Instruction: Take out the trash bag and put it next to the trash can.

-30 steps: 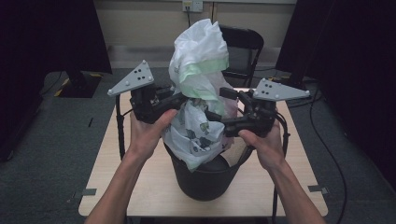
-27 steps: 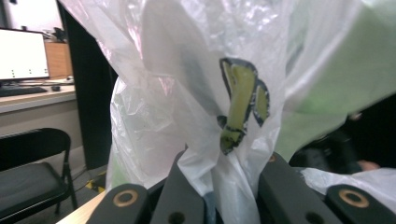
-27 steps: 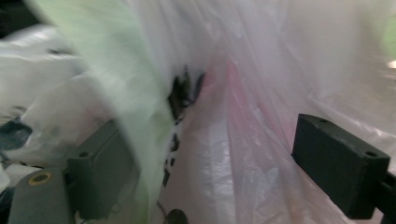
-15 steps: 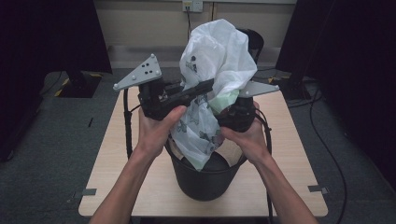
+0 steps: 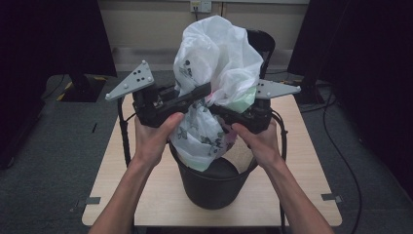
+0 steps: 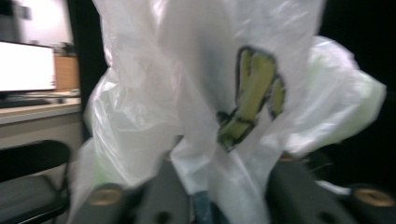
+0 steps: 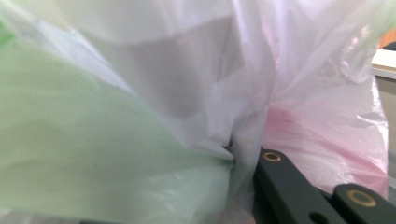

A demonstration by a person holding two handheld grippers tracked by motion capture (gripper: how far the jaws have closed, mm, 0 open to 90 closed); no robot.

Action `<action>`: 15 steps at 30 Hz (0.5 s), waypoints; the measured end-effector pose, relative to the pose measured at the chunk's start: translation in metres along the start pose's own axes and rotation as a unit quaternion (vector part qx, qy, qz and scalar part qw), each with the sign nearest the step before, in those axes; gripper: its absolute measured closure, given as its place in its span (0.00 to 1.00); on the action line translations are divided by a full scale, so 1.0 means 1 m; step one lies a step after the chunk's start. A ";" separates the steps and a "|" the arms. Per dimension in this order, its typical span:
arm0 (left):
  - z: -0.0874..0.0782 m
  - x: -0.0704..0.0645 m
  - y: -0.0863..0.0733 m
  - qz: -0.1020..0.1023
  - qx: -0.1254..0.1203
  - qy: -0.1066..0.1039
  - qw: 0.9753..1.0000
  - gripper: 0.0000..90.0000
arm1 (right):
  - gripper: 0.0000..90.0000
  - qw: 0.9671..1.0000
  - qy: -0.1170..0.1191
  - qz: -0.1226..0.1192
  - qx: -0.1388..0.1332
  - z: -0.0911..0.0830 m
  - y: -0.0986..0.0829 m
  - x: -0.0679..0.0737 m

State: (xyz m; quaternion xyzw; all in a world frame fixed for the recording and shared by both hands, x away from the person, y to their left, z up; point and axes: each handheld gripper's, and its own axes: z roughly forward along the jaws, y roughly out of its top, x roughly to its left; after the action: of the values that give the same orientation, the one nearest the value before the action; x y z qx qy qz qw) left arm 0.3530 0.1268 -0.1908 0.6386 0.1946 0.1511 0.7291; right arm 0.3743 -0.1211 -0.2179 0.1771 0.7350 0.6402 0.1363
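A white plastic bag [image 5: 214,58] with green printed figures rises out of a black bin [image 5: 209,187] that stands on the wooden table [image 5: 307,161]. My left gripper [image 5: 204,91] comes in from the left and is shut on the bag's middle. My right gripper [image 5: 218,109] grips the bag from the right, just below. In the left gripper view the bag [image 6: 196,70] bunches between the blurred jaws of the left gripper [image 6: 219,200]. The right gripper view has gathered bag film [image 7: 163,93] pinched at the right gripper [image 7: 236,161], one jaw hidden behind plastic.
A black chair [image 5: 260,41] stands behind the table. The table's side edges lie close to the bin. A lit monitor [image 6: 25,65] and another chair [image 6: 28,186] are off to one side. Dark floor and cables surround the table.
Both grippers have drawn inward toward each other on the bag. The bag's top has ballooned wider and leans right. The left gripper has tilted.
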 end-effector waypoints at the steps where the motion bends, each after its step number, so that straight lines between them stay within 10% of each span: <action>1: -0.002 0.002 -0.001 -0.001 -0.003 0.004 1.000 0.80 | 0.96 1.000 -0.002 0.002 -0.005 -0.001 0.000 -0.001; 9: -0.012 0.013 -0.011 -0.015 -0.002 0.024 1.000 0.29 | 0.97 1.000 -0.014 0.003 -0.024 -0.004 0.010 -0.008; 15: -0.002 0.016 -0.022 -0.012 0.027 0.020 0.999 0.17 | 0.98 0.999 -0.012 0.015 -0.042 -0.004 0.022 -0.011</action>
State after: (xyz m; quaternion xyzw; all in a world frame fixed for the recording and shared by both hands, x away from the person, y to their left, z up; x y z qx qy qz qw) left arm 0.3656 0.1335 -0.2141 0.6525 0.2204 0.1500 0.7093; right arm 0.3848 -0.1269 -0.1957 0.1898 0.7028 0.6705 0.1430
